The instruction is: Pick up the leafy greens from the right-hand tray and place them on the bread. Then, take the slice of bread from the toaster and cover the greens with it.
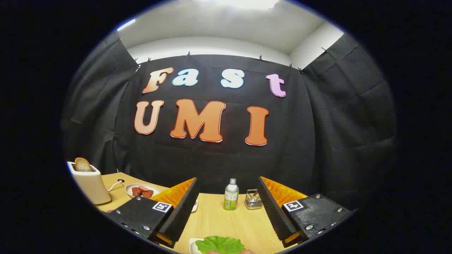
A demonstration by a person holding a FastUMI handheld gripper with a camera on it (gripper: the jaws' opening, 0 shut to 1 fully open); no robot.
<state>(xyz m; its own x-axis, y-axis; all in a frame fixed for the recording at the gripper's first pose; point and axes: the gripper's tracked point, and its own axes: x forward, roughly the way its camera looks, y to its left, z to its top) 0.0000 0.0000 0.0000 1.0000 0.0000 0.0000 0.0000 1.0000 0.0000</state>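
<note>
while the gripper (pixel 226 211) stands wide open holding nothing, the leafy greens (pixel 220 244) lie half cut off between its fingers; the toaster (pixel 90 183) holds bread (pixel 82 164) far left of them.

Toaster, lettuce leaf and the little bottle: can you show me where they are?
toaster (pixel 91 185): gripper view, on its pale side wall, left of the fingers.
lettuce leaf (pixel 220 244): gripper view, on the leaf's green middle, between the open tool's fingers.
bottle (pixel 231 199): gripper view, on its label, beyond the fingers.
</note>
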